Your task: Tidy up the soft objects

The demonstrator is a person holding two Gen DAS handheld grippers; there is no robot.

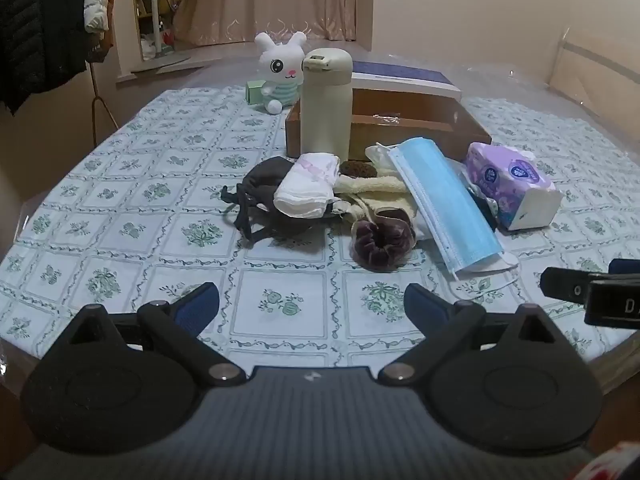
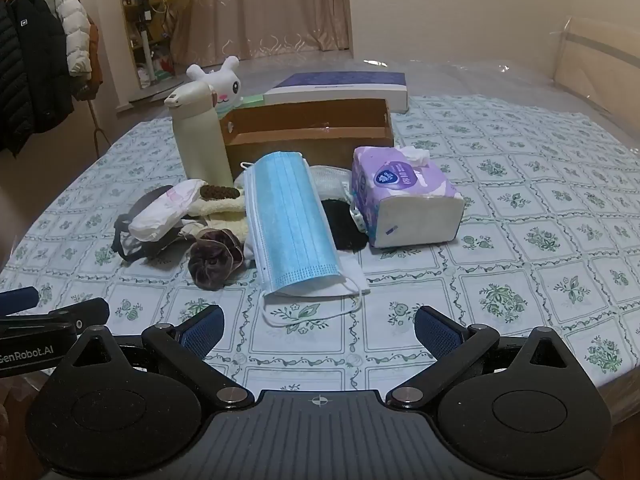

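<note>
Left gripper [image 1: 312,300] is hovering at the bottom of its frame over the patterned worktop [image 1: 132,184], fingers [image 1: 200,300] spread wide with nothing between them. Right gripper [image 2: 318,326] is doing likewise in its own view, fingers [image 2: 436,330] wide and holding nothing. Each gripper is showing only partly, cut off at the edge, in the other's view.

Just beyond, at frame centre, the soft objects are lying in a heap. A blue face mask [image 2: 290,228] is lying on top, covering a white item of which only an edge is showing. A dark purple scrunchie [image 2: 214,258] is sitting at the near left of the heap. A cream fleece piece [image 2: 222,212], a white folded pad [image 2: 166,216] and a dark strappy fabric item [image 1: 260,196] are overlapping; where one ends and the next begins is hard to make out. A black item [image 2: 342,224] is half hidden between the mask and a purple tissue pack [image 2: 404,200], which is lying on its side.

Behind the heap, a cream flask [image 2: 200,136] is standing upright, touching a brown cardboard box [image 2: 308,132]. The box appears empty, though its floor is only partly visible. Further back, a plush rabbit [image 1: 282,68] is partly hidden by the flask, and a flat purple-topped box [image 2: 340,84] is lying behind the cardboard one.
</note>
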